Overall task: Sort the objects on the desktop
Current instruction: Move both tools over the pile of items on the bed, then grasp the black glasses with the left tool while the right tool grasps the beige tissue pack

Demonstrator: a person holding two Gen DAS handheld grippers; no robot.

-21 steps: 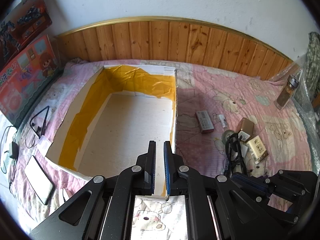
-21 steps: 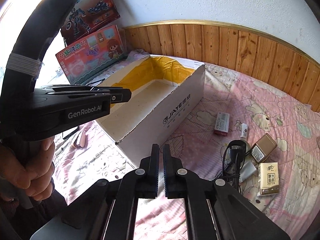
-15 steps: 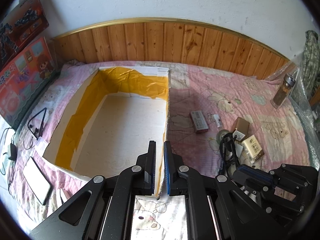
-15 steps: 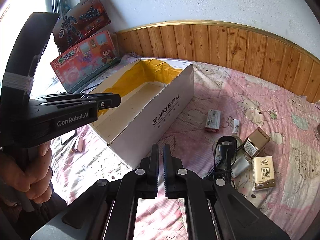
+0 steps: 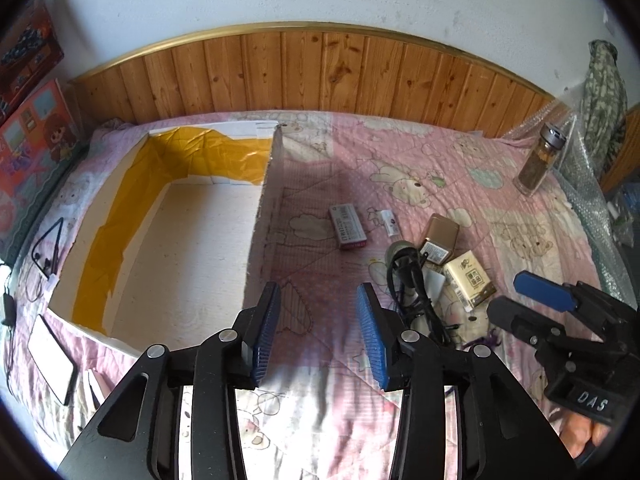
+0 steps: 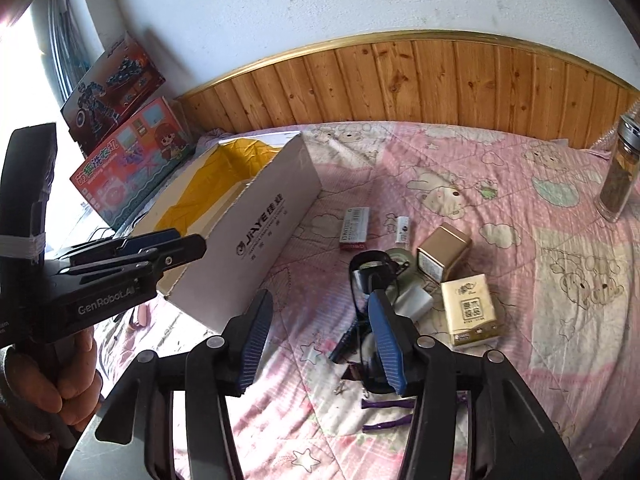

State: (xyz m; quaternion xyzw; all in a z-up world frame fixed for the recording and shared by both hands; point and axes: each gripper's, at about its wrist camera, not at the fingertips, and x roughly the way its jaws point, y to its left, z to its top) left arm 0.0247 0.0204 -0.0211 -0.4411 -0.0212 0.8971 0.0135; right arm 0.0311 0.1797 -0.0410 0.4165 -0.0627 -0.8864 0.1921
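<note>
Your left tongs (image 5: 318, 334) and right tongs (image 6: 318, 342) both gape apart, holding nothing. They hover over the bed (image 6: 520, 208), beside the cardboard box (image 6: 276, 232).

Right of the left gripper (image 5: 318, 332), the black cable (image 5: 412, 288) covers most of the roll of tape (image 5: 394, 249) and part of the white charger (image 5: 434, 285), and its lower loops slip behind the right finger. From the right wrist view, the right gripper (image 6: 320, 340) hides the cable's lower coils (image 6: 370, 280) behind its right finger. Small purple pieces (image 6: 384, 404) just beneath it are too blurred to identify. The print on the small white tube (image 6: 403, 227) is too tiny to read. Far left, the toy boxes (image 5: 28, 120) are cut by the picture's edge.
</note>
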